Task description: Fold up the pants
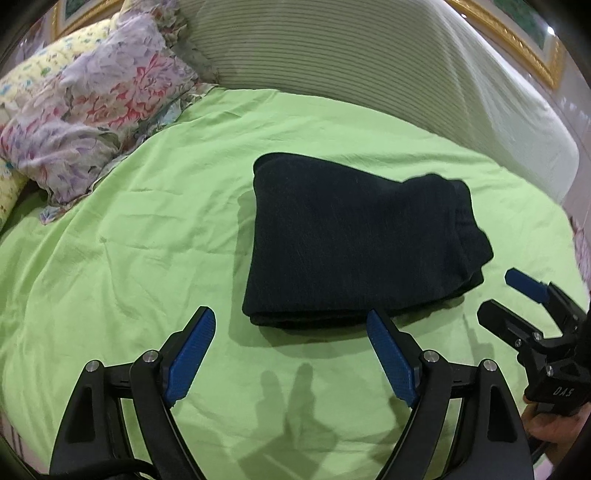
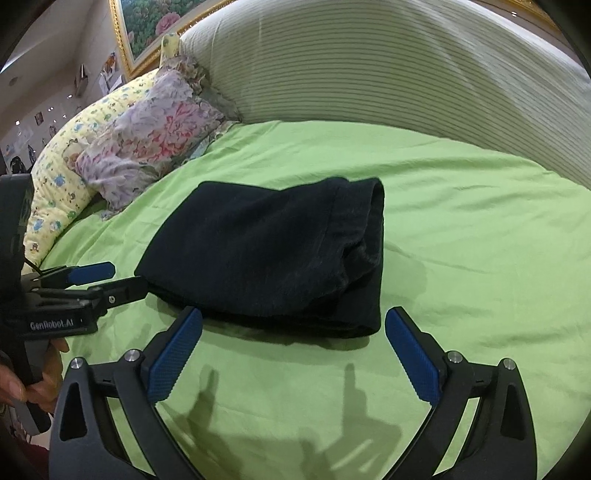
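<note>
Two grippers are hovering over the light green bedsheet (image 1: 147,229) as we are working: our left gripper (image 1: 291,332) and our right gripper (image 2: 293,332), both spreading their blue-padded jaws wide around nothing. The dark navy knit pants (image 2: 266,251) are lying folded into a thick rectangle just beyond the fingertips, apart from them. Floral-print pillows (image 1: 92,110) are resting near a striped beige headboard (image 2: 369,66).

A wrinkled green sheet (image 1: 147,229) covers the bed. Far left, a floral pillow (image 1: 99,110) lies against a yellow patterned one (image 2: 59,177). A striped headboard (image 2: 388,66) curves behind, below a gold-framed painting (image 2: 147,26).
</note>
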Demonstrator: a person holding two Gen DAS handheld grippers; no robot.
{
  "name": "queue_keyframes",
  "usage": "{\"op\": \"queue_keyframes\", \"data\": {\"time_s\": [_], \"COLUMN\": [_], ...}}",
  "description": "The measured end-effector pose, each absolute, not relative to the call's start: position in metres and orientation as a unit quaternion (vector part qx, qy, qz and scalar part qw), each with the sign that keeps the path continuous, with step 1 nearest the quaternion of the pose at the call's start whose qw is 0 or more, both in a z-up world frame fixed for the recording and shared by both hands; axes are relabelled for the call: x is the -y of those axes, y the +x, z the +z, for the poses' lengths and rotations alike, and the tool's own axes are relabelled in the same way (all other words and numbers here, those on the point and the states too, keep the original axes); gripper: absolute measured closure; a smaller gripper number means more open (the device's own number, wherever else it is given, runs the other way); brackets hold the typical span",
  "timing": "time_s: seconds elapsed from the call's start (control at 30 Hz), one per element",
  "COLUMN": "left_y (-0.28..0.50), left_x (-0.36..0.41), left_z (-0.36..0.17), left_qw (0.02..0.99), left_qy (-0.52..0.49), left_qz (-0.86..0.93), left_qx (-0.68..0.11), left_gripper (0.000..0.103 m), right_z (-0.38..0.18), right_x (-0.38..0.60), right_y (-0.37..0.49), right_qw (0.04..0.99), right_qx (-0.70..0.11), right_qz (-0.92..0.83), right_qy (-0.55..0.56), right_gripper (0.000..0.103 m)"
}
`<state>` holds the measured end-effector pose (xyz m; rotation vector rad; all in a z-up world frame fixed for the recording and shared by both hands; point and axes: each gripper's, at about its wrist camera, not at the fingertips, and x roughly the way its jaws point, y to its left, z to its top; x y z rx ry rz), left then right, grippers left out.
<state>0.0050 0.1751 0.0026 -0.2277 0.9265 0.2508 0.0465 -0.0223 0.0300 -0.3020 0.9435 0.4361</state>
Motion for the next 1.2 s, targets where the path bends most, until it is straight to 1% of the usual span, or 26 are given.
{"op": "queue_keyframes", "data": {"time_s": [0.4, 0.63, 1.0, 1.2], "left_y": [0.001, 0.0, -0.001, -0.002], "left_x": [-0.166, -0.166, -0.166, -0.165], "left_z": [-0.008, -0.01, -0.01, -0.008], "left_qw": [0.882, 0.882, 0.884, 0.885], "left_qy": [-0.084, -0.078, -0.076, -0.072], "left_qz": [0.129, 0.137, 0.143, 0.144], "left_qx": [-0.445, -0.444, -0.438, -0.437], "left_gripper": [0.017, 0.015, 0.015, 0.015], "right_z": [0.019, 0.014, 0.012, 0.011], "right_x": [0.022, 0.023, 0.016, 0.017], "right_y": [0.042, 0.047, 0.042, 0.044], "right_qw": [0.864, 0.864, 0.873, 0.873], "right_qx": [-0.44, -0.448, -0.418, -0.421], "right_qz": [0.196, 0.188, 0.189, 0.189], "right_qy": [-0.15, -0.132, -0.168, -0.156], "right_gripper": [0.004, 0.004, 0.004, 0.004]}}
